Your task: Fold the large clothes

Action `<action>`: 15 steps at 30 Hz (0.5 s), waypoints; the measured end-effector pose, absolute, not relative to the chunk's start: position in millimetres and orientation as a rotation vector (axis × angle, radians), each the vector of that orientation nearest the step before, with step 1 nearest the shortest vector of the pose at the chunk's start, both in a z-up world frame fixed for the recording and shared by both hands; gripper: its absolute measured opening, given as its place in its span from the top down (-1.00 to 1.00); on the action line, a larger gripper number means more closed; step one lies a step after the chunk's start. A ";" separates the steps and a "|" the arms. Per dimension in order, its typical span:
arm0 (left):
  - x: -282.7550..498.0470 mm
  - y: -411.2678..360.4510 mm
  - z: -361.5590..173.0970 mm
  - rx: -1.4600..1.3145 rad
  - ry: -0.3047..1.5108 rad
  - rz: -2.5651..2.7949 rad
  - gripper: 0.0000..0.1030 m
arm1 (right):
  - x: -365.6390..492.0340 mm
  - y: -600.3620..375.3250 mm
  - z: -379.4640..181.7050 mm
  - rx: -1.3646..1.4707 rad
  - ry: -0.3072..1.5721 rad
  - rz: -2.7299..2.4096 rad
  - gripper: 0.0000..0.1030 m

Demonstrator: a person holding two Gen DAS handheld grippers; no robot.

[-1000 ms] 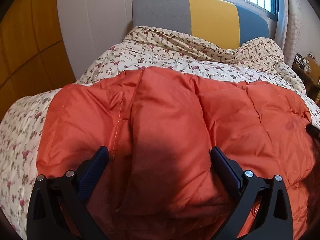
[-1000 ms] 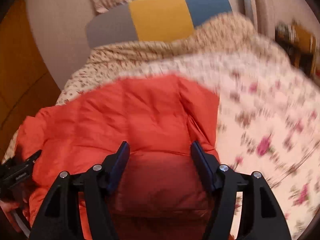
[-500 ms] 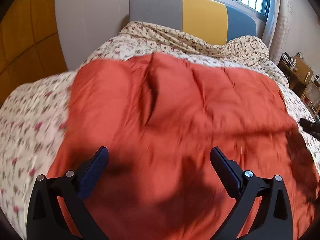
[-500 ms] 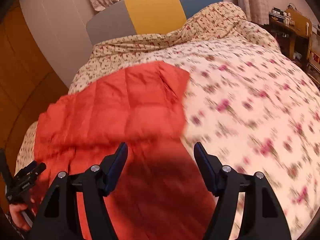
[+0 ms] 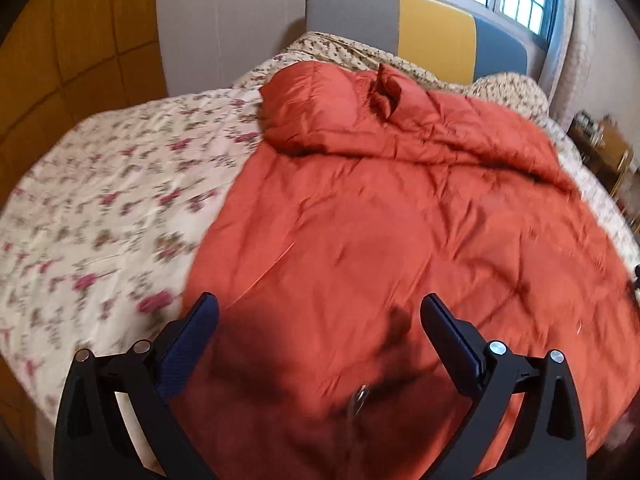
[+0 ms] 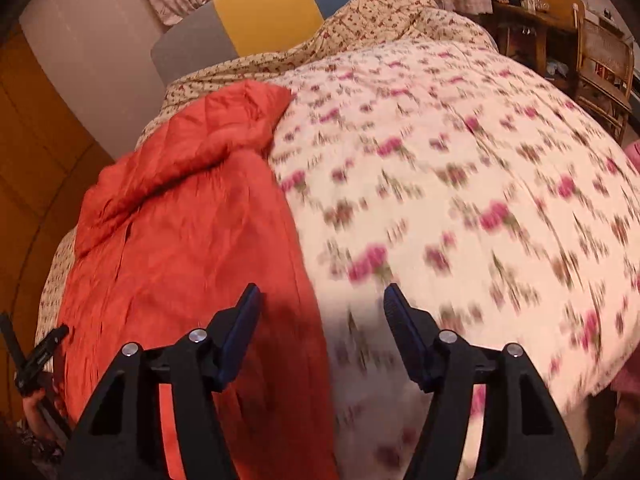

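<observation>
Both my left claw (image 5: 316,314) and right claw (image 6: 320,304) gape wide, empty, over the puffy, slippery, light orange jacket (image 5: 400,220); I'd pinch its near hem.

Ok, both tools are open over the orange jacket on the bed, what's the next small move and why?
Probably lower the left tool onto the orange down jacket and grip its near edge. Both tools are open and empty, the right tool straddles the jacket's side edge, and the far end lies bunched on the floral quilt.

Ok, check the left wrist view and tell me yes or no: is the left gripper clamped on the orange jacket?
No, the left gripper is wide open above the orange jacket, gripping nothing.
</observation>
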State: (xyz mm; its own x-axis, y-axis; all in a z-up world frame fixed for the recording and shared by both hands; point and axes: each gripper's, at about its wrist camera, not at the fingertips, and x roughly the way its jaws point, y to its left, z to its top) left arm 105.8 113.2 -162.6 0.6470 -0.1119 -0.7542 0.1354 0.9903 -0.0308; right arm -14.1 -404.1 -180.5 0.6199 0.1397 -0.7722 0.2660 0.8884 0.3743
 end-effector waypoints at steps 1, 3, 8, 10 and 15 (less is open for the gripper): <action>98.3 115.2 -162.1 0.042 0.848 -0.141 -0.94 | -19.7 -401.7 -181.1 0.492 0.910 -0.067 -0.18; 87.8 120.8 -160.2 0.057 0.828 -0.113 -0.94 | -34.1 -398.2 -184.0 0.506 0.918 -0.036 -0.16; 65.9 145.9 -163.6 -0.009 0.830 -0.037 -0.94 | -53.4 -382.3 -194.2 0.479 0.962 0.026 0.03; 57.0 157.0 -167.5 -0.043 0.842 -0.017 -0.94 | -56.5 -375.7 -198.0 0.482 0.972 0.066 0.17; 36.7 174.3 -184.9 -0.110 0.888 -0.040 -0.94 | -57.7 -363.4 -207.6 0.494 0.996 0.136 0.21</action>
State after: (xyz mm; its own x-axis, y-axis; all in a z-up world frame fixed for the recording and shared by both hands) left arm 36.7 174.2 -184.9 0.6310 -0.0802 -0.7716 -0.0110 0.9936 -0.1123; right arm -57.7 -363.4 -207.6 0.5458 0.3302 -0.7701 0.1122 0.8820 0.4577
